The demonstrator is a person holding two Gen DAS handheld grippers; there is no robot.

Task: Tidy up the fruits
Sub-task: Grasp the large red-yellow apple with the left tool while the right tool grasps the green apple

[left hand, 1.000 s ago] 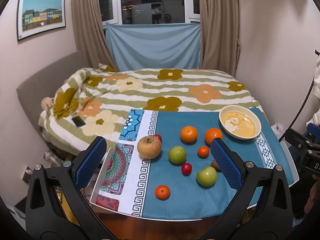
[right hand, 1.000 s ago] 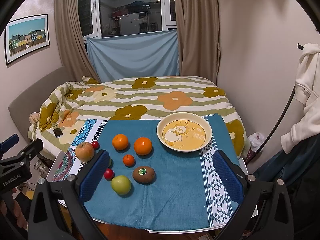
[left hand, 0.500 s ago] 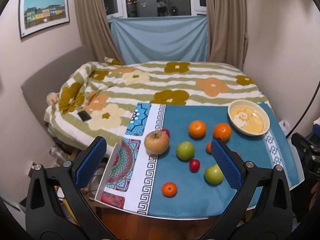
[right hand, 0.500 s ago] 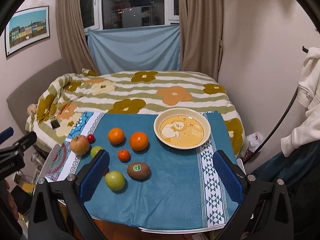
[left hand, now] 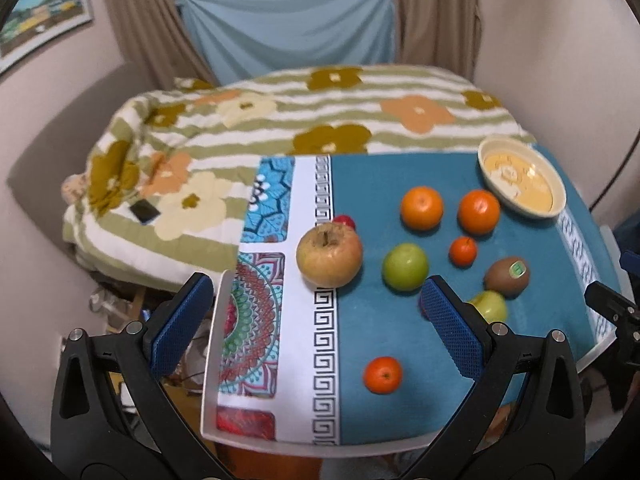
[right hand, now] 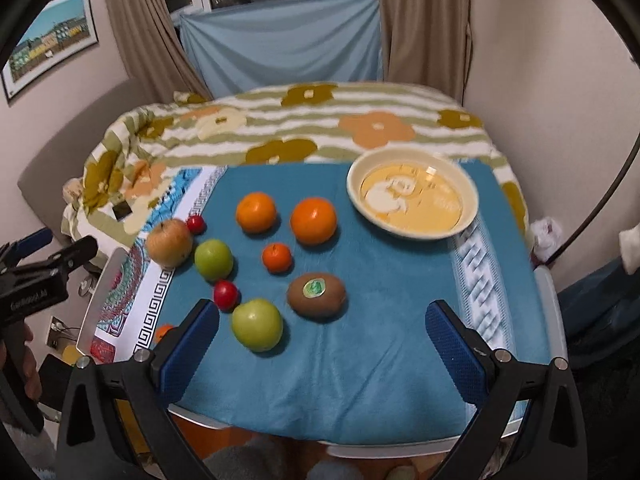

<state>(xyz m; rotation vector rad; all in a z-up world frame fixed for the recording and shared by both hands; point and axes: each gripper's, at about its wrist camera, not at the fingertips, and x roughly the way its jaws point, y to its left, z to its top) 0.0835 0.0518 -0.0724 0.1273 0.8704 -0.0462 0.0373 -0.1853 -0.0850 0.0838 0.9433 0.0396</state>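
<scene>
The right gripper [right hand: 322,330] hangs above the near edge of the table with its blue pads spread wide and nothing between them; the left gripper [left hand: 312,312] is likewise fully spread and empty, poised over the patterned left end of the cloth [right hand: 360,360]. Just ahead of the right gripper lie a green apple [right hand: 257,324] and a kiwi [right hand: 316,294] with a sticker, a small red fruit [right hand: 225,295] touching neither. Farther back sit two oranges [right hand: 313,220], a small mandarin [right hand: 276,257], a second green apple [right hand: 213,259] and a russet apple [right hand: 168,242]. The bowl [right hand: 472,204] stands empty at the far right — probably the place the fruit should go. To start well, I would pick the kiwi: it is nearest the bowl with clear space round it. Come down with the pads straddling its short axis, close gently — it may bruise or roll — and lift clear before crossing to the bowl.
</scene>
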